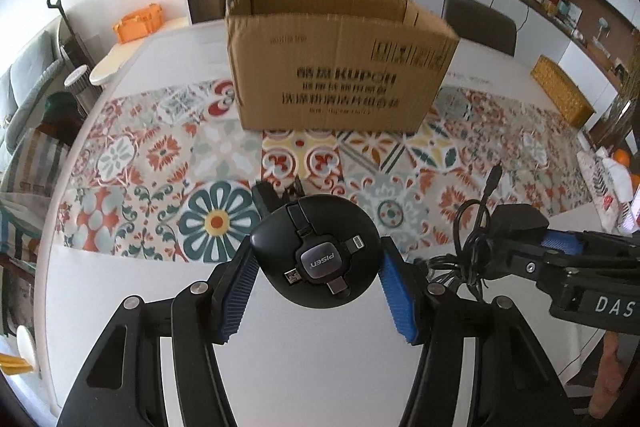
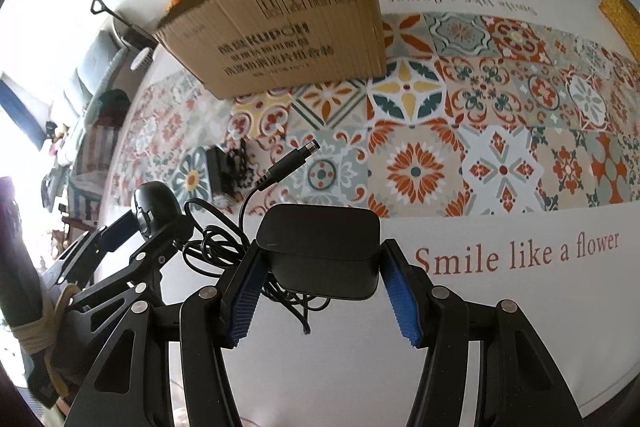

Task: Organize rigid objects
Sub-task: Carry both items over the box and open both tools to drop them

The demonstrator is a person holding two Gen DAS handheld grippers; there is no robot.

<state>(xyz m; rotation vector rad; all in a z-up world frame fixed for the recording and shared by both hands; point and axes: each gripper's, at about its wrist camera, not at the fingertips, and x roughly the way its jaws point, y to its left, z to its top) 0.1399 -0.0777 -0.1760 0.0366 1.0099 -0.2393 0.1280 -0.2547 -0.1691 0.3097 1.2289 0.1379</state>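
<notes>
Left gripper (image 1: 316,269) clamps rigid cable hub (image 1: 316,251) at centre; right gripper (image 2: 322,279) clamps stiff adapter (image 2: 320,251), its cord (image 2: 224,247) floppy, snag-prone.

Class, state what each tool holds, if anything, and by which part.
Left tool: round cable hub, gripped at its sides. Right tool: black adapter, gripped at its side faces.

daylight is entering from the left in both views, overexposing the left edge of the right wrist view. the cardboard box (image 2: 280,27) is showing motion blur. fisheye distortion is bending the worktop (image 1: 320,367) edges; the corners are vignetting black.
</notes>
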